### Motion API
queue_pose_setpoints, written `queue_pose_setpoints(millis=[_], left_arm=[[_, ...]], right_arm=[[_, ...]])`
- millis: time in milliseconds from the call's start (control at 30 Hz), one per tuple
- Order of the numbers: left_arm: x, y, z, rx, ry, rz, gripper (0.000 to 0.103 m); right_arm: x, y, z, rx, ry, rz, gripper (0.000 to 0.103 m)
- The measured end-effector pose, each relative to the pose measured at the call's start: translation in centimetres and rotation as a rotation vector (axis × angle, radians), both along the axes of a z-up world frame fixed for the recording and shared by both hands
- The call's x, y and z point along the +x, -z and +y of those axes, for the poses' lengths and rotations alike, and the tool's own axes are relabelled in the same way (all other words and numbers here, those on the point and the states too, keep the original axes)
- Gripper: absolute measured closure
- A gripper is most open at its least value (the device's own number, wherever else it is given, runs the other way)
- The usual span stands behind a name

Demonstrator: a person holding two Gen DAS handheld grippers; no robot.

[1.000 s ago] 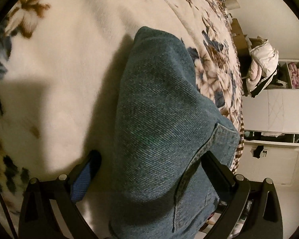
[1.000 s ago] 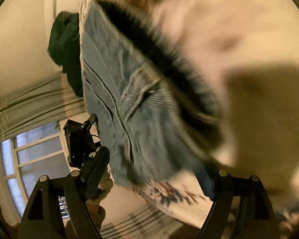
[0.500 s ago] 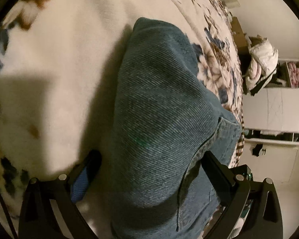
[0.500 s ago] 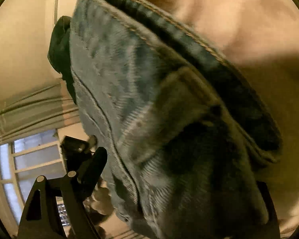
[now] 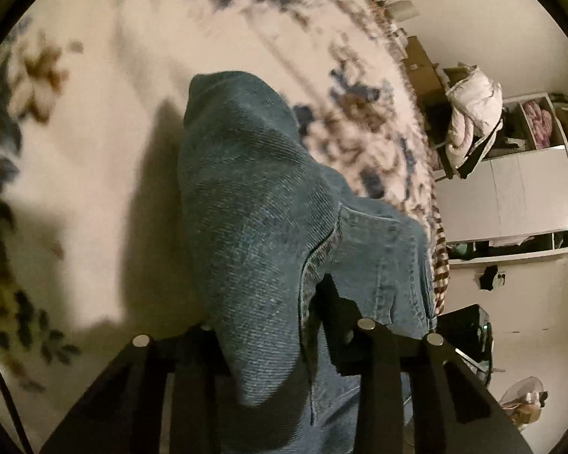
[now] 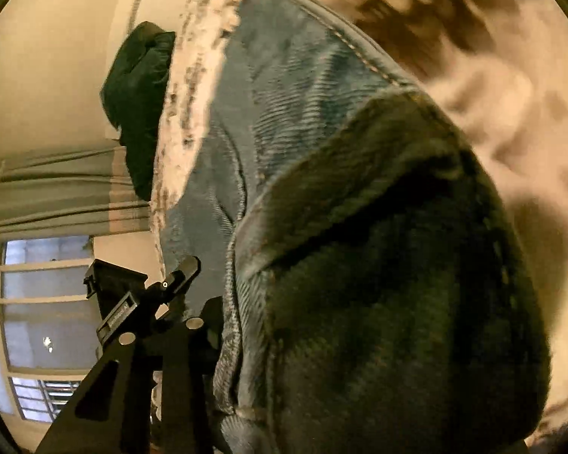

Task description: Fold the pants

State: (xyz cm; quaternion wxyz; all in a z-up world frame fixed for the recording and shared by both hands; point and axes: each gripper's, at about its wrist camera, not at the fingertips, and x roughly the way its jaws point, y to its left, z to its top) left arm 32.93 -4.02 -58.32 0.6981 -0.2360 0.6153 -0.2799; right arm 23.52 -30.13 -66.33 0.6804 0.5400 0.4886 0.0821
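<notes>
**Both grippers on the jeans, lifted off the bed**

Left wrist view, near field: left gripper has its two black plastic fingers drawn in on a thick bunch of the blue denim pants. Fabric fills the gap between them, so they are pinching the denim. A stitched seam and a pocket edge run just beside the right-hand finger.

Past the fingers, the denim rises as a humped fold, its far tip rounded, casting a dark shadow to its left on the cream fleece blanket with brown and blue flowers that covers the bed. Blanket is motion-blurred toward the top.

Far right of that view: a white cabinet with open shelves, a white puffy jacket bundle heaped beside it, brown cardboard boxes behind.

Right wrist view, near field: right gripper shows only its left black finger; the other is buried under denim. Same pants drape over the lens side, waistband stitching visible, dark underside toward the camera. Cloth sits right against the visible finger; looks like a pinch on the fabric, but the hidden finger keeps me from confirming.

Behind: blurred blanket, a dark green garment hanging near the wall, a grey-green curtain, a window with white bars.
</notes>
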Motion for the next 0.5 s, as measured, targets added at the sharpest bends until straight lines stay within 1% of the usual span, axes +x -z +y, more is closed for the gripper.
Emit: queue_pose_setpoints(millis=[67, 133, 233, 267, 300, 333, 433, 500], left_arm=[[0.0, -1.9, -0.1, -0.002, -0.007, -0.028, 0.076], [0.3, -4.4, -0.2, -0.032, -0.017, -0.059, 0.076], [1.9, -7.2, -0.3, -0.059, -0.033, -0.097, 0.076], [2.8, -8.0, -0.2, -0.067, -0.037, -0.111, 0.076], [4.1, -8.9, -0.3, -0.078, -0.042, -0.126, 0.076], [5.3, -9.5, -0.5, -0.08, -0.047, -0.138, 0.076], [10.2, -11.1, -0.8, -0.088, -0.064, -0.17, 0.076], [14.1, -11.5, -0.8, -0.092, -0.078, -0.188, 0.076]], right_arm=[[0.2, -2.0, -0.5, -0.007, 0.0, -0.033, 0.062], [0.7, -4.2, -1.2, -0.003, 0.006, -0.064, 0.062], [2.5, -7.0, -2.2, -0.008, -0.001, -0.121, 0.062], [4.0, -8.1, -2.0, -0.02, -0.008, -0.143, 0.062], [5.4, -9.1, -2.1, -0.028, -0.014, -0.163, 0.062], [6.5, -10.1, -4.1, -0.031, -0.019, -0.187, 0.062], [11.1, -11.9, -4.8, -0.052, -0.032, -0.234, 0.062], [15.5, -12.8, -5.6, -0.071, -0.04, -0.267, 0.062]])
